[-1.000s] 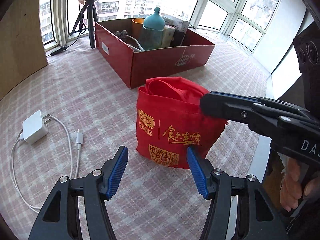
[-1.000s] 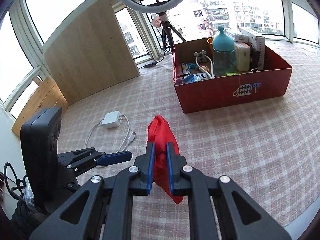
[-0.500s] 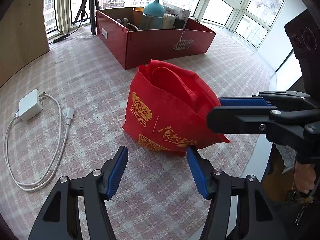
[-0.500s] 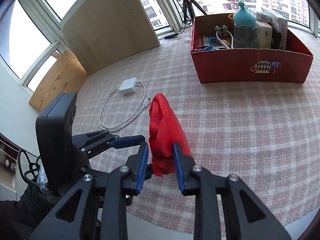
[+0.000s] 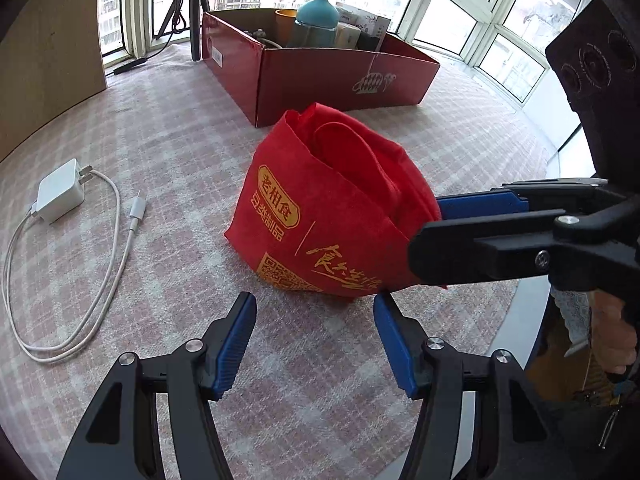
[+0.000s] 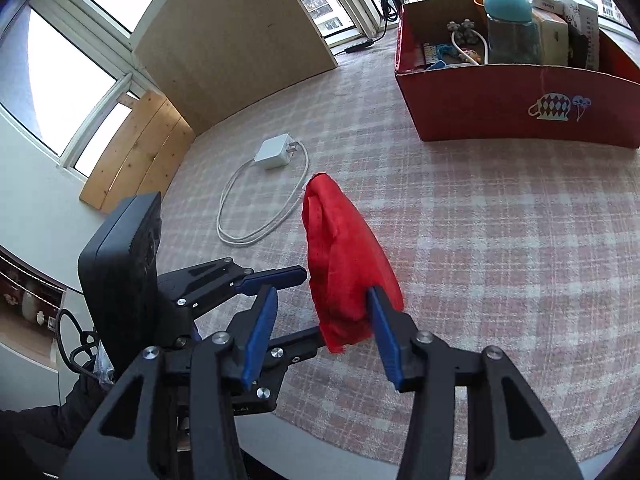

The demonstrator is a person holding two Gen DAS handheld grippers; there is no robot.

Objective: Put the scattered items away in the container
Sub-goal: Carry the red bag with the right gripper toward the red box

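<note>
Step in hand, by the look of it: getting a hold on the red bag (image 5: 332, 216) (image 6: 344, 264). Lay slumped on the checked cloth (image 5: 168, 148), near its front edge and well apart from the red box (image 5: 340, 76) at the far side. Sat between the fingers of the right gripper (image 6: 322, 294), which were spread wide, fabric touching only one of them; gripped nothing. Same with the left gripper (image 5: 315, 304): wide, empty, pointed at the bag's printed face and just short of it. Off to the left, a white charger (image 5: 60, 192) and its looped cable (image 5: 104, 260), also not yet put away. Already in the box: a teal-topped jar (image 5: 318, 16), some cartons, and small bits too tangled to name.

Called for next, probably: closing on a thick fold or a handle of the floppy fabric, lifting clear of the cloth, carrying over the box wall, letting go inside. Risked a slip if pinched by a thin edge only.
</note>
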